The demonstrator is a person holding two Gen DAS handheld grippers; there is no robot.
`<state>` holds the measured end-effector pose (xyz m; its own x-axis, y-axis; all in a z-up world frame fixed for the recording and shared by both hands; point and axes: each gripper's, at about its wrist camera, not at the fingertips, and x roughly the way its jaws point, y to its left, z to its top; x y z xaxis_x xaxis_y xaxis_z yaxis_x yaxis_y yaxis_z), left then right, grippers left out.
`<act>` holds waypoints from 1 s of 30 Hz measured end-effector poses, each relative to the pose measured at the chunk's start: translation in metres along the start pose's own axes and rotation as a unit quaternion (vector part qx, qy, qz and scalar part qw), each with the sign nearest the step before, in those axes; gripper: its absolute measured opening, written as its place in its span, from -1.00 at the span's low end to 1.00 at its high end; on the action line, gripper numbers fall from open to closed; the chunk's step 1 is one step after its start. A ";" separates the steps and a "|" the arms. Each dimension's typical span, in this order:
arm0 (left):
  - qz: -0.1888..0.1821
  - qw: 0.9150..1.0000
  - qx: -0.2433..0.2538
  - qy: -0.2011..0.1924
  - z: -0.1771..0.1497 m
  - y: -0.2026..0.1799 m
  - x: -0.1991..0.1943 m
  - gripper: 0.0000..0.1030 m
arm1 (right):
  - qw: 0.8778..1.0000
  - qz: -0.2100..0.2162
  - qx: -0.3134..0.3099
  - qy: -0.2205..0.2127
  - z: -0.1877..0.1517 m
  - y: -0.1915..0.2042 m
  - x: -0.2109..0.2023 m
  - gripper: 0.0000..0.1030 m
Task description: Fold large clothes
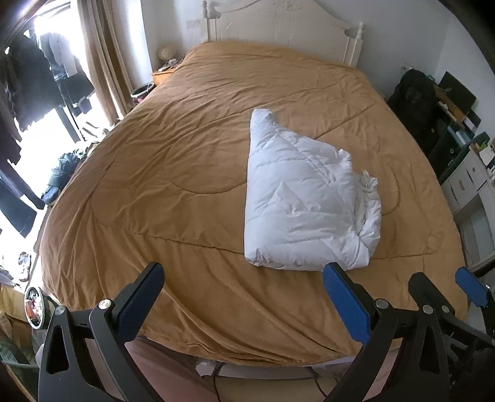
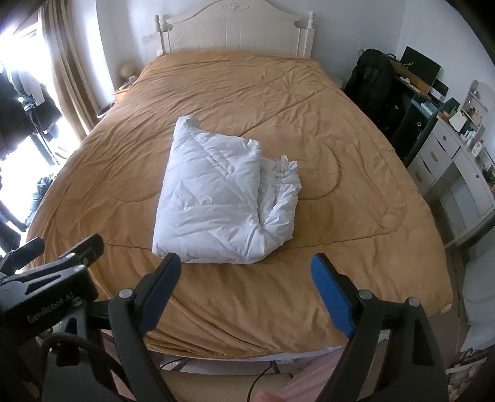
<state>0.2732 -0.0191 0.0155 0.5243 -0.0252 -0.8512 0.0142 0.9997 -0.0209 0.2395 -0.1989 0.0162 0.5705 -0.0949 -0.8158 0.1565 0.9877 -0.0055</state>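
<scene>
With the white padded garment lying folded into a bundle near the bed's foot, both the left gripper and right gripper hover released and empty, suggesting folding is nearly finished, perhaps needing one last tidying tuck.

I see the folded garment lying on the bed's quilt, toward the foot and a little left of centre — the headboard stands behind it. Both grippers hang near the foot edge, left gripper beside right gripper, the garment just beyond them.
</scene>
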 end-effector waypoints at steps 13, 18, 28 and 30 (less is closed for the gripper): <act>0.005 1.000 0.000 0.003 0.000 0.000 0.001 0.99 | 1.000 -0.003 0.003 0.002 0.001 0.008 0.001 0.67; 0.005 1.000 -0.002 0.008 -0.002 0.000 0.002 0.99 | 1.000 -0.005 0.004 0.007 0.001 0.009 0.003 0.67; 0.001 1.000 0.002 0.011 -0.002 -0.001 0.001 0.99 | 1.000 -0.009 0.005 0.009 -0.001 0.008 0.003 0.67; 0.000 1.000 0.003 0.011 -0.002 -0.002 0.002 0.99 | 1.000 -0.009 0.007 0.009 -0.001 0.005 0.003 0.67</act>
<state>0.2722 -0.0216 0.0130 0.5046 -0.0256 -0.8630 0.0197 0.9996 -0.0182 0.2413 -0.1940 0.0133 0.5529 -0.1102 -0.8259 0.1783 0.9839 -0.0119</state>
